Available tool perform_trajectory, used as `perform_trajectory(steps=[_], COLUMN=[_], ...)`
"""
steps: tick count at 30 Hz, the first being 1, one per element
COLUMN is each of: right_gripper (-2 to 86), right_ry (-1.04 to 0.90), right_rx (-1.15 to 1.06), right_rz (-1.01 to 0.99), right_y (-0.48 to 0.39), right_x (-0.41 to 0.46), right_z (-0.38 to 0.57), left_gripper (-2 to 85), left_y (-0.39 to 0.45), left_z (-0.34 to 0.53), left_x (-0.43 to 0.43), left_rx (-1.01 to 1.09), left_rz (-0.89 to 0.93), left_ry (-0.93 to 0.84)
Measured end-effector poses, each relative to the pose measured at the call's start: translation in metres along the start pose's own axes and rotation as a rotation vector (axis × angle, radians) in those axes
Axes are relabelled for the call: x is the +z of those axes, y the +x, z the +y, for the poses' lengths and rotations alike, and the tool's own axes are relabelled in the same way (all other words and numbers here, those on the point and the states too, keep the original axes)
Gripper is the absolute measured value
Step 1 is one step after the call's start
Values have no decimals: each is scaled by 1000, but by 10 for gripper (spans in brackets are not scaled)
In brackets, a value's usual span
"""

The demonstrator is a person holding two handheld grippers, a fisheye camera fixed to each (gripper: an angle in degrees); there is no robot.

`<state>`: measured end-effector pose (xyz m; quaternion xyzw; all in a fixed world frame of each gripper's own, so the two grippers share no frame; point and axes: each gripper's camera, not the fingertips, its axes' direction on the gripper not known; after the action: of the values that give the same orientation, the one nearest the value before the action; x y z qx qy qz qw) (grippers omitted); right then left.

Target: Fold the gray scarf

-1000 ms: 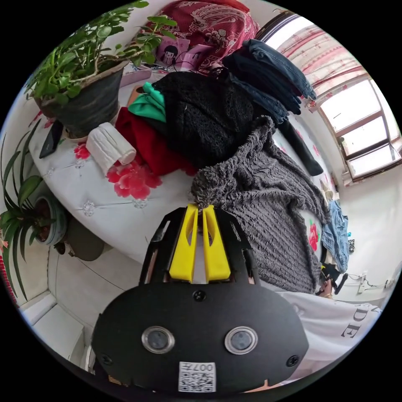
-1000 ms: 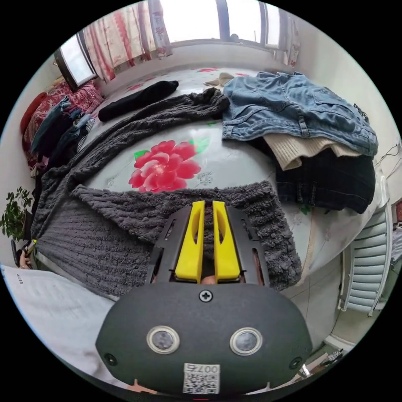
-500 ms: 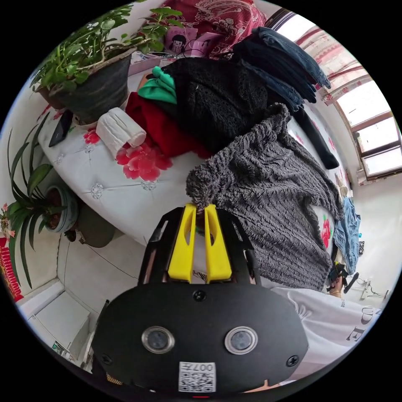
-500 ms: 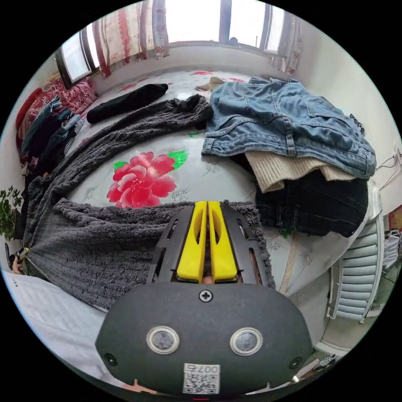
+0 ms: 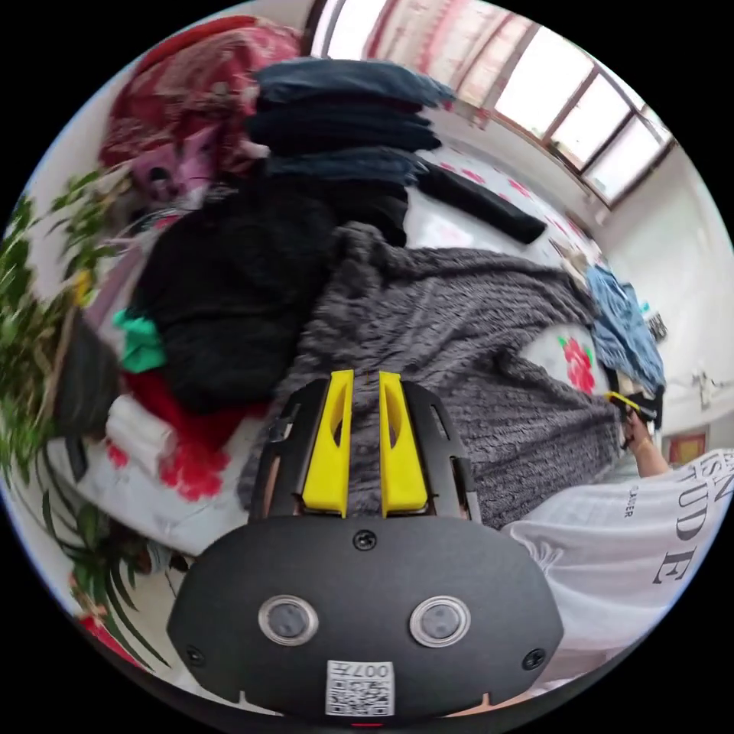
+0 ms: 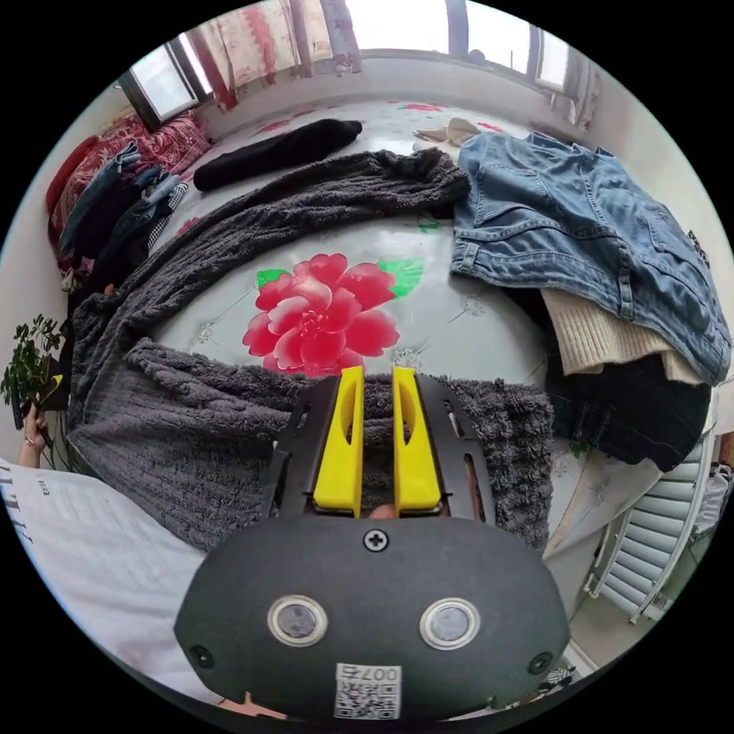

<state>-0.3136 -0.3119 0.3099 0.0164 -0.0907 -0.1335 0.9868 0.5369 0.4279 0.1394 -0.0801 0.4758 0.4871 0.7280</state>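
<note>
Both hand-held grippers have just let go. The left hand-held gripper (image 5: 365, 376) and the right hand-held gripper (image 6: 377, 372) now hold their yellow jaws spread above the gray scarf (image 6: 206, 413), which half a second ago they pinched. The scarf lies doubled along the near edge of the bed (image 6: 451, 306), beside the denim jacket (image 6: 589, 222). I judge that one fold is finished.

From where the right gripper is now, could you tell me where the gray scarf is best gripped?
Grip the gray scarf at its near end's free corner, which lies flat beside the denim pile. Approach from the bed's near edge, sliding one jaw under the hem. The right gripper hovers open just above this end, so the reach looks short.
</note>
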Motion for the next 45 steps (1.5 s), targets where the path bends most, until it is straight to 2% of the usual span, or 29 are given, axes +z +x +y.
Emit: perform_trajectory(steps=[3, 4, 7, 8, 11, 13, 16, 18, 20, 23, 25, 26, 27, 30, 32, 36, 40, 42, 45], right_gripper=[33, 32, 28, 26, 16, 9, 10, 14, 18, 22, 22, 21, 19, 9, 4, 6, 28, 37, 49], right_ry=[-185, -118, -117, -122, -102, -58, -18, 32, 87, -19, -151, -88, -45, -8, -47, 131, 229, 267, 296], right_rx=[-97, -135, -126, -111, 10, 103, 195, 189, 126, -11, -117, -145, -120, 54, 190, 206, 118, 56, -42], right_rz=[66, 98, 112, 98, 38, -12, -48, -37, -48, -37, 81, 107, 185, 138, 226, 114, 3, 9, 12], right_y=[-7, -11, -7, -4, 18, 33, 43, 40, 32, 14, -5, -9, -8, 15, 32, 28, -1, -17, -42], right_x=[43, 41, 49, 50, 52, 54, 51, 34, 16, 28, 63, 60, 63, 67, 78, 46, 19, 12, 11], right_z=[-13, -12, -23, -26, -35, -32, -25, -17, -5, 5, 3, 2, -6, -39, -51, -48, -69, -94, -156], left_gripper=[62, 62, 64, 63, 66, 71, 45, 23, 4, -5, -7, -8, -9, -9, -8, -3, 46, 60, 76], left_y=[33, 47, 80, 99, 159, 194, 223, 217, 204, 195, 194, 193, 193, 196, 196, 188, 168, 154, 127], left_z=[-29, -36, -49, -57, -70, -69, -49, -45, -54, -64, -72, -78, -80, -84, -77, -62, -49, -49, -61], left_x=[60, 82, 124, 125, 111, 123, 180, 187, 190, 195, 201, 203, 205, 215, 216, 206, 160, 141, 118], left_rx=[150, 206, 305, 361, 550, 678, 829, 827, 735, 657, 602, 561, 542, 472, 450, 393, 314, 289, 256], left_rz=[137, 178, 272, 353, 443, 413, 185, 188, 214, 240, 260, 260, 257, 257, 267, 339, 424, 357, 160], left_ry=[-128, -166, -238, -226, -110, -150, -326, -293, -311, -293, -293, -277, -274, -286, -277, -232, -58, 5, 70])
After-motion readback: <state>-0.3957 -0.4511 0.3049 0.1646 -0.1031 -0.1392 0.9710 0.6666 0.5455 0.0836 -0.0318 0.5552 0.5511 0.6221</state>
